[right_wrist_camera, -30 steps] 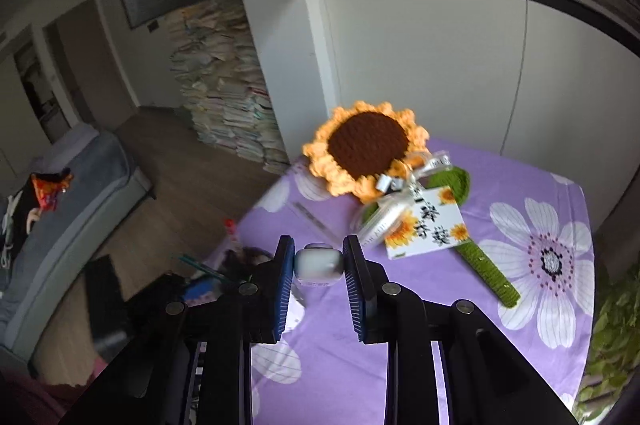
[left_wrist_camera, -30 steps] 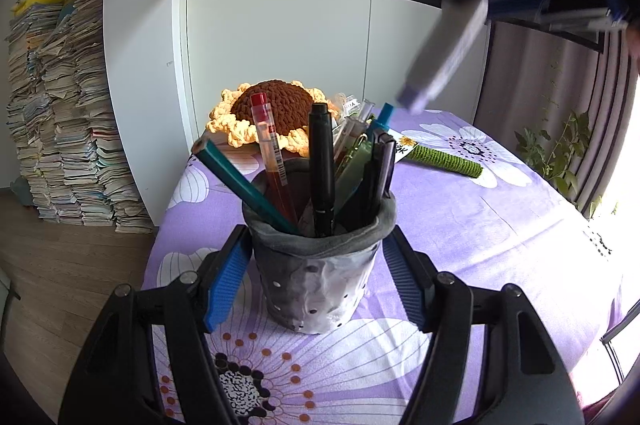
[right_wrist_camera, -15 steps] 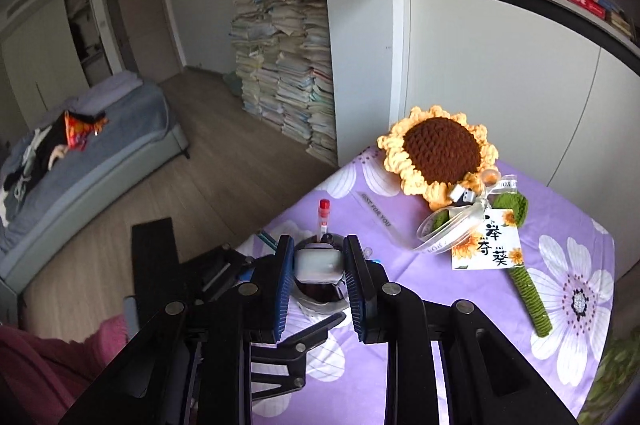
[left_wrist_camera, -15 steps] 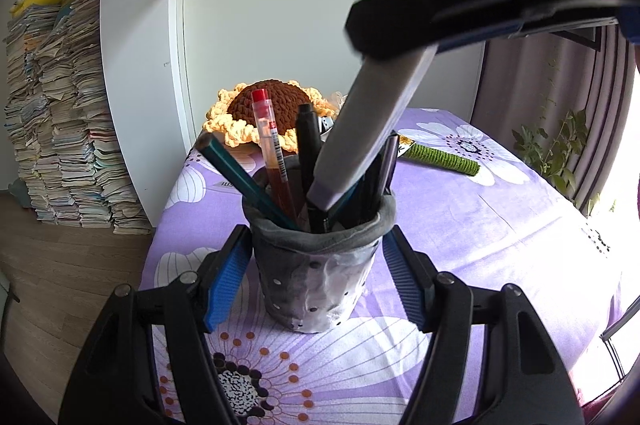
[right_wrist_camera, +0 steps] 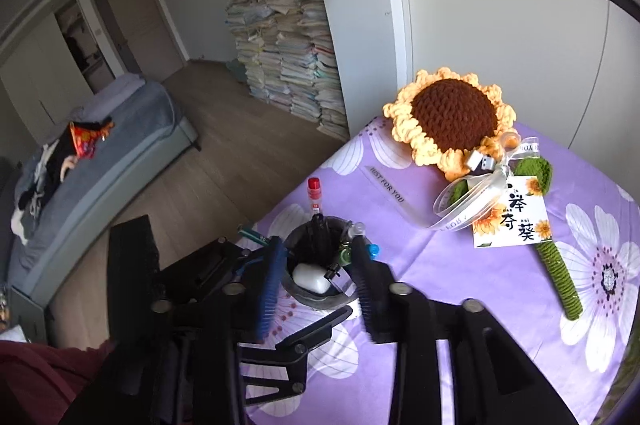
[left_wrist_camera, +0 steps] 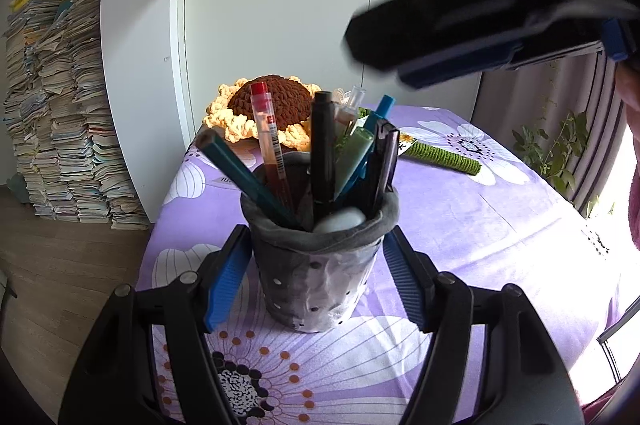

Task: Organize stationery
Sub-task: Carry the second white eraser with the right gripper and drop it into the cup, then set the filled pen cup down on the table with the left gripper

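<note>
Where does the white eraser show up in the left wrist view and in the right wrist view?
Left wrist: the white eraser lies just inside the near rim of the grey pen holder, below the pens, centre frame.
Right wrist: the white eraser lies inside the holder, lower centre, between the opening fingers of the right gripper, untouched.
Shared landmark: the crocheted sunflower behind the holder.

Purple floral table [left_wrist_camera: 500, 225] with holder [left_wrist_camera: 316, 285], crocheted sunflower [right_wrist_camera: 452, 117]
</note>
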### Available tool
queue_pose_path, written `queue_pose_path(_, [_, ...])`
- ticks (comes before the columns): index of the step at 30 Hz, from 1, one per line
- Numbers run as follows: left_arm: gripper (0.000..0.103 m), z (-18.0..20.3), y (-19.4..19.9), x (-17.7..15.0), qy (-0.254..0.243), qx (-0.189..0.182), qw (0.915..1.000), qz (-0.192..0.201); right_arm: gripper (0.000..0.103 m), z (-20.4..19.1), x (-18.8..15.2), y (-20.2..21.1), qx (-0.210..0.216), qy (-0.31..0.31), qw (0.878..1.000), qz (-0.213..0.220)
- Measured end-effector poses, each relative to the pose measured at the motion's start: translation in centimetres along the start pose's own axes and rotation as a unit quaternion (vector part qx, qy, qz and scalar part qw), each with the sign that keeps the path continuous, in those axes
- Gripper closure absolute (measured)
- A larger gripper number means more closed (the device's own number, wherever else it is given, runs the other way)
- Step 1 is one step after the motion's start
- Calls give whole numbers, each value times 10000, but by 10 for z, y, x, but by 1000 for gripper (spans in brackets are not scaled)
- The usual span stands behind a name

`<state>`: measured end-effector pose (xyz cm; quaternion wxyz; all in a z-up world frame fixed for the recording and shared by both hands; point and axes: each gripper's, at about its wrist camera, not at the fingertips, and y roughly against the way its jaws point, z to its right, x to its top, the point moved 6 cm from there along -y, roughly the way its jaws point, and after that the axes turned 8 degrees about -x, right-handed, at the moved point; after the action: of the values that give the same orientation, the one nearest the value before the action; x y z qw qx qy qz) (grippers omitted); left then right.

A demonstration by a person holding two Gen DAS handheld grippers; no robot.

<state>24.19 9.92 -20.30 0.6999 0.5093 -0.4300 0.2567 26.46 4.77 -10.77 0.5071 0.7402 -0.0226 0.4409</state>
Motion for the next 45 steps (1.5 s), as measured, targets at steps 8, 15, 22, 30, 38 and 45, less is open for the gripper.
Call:
queue_pose_path(8, [32, -2, -3, 3, 122, -24, 9999, -22, 45, 42, -37, 45, -352, -652, 9935, 862])
queue_pose_path(15, [28, 2, -20, 13, -18, 254, 9996, -96, 45, 110, -133, 46, -1145, -1783, 9761, 488])
queue_pose_path(22, [35, 4, -24, 16, -75, 491, 9987, -100, 45, 156, -156, 76, -1198, -2608, 9548, 775])
queue_pose_path(30, [35, 43, -22, 36, -253, 381, 9989, -96, 45, 149, -166, 72, -2638, -1515, 9503, 668])
queue_pose_path(38, [35, 91, -36, 45, -472, 104, 9988, -86, 45, 153, -191, 79, -2390, -1543, 9563, 679])
queue_pose_path(45, [35, 116, -56, 50, -587, 30, 9982, -143, 45, 179, -222, 95, -2415, -2020, 9461, 765])
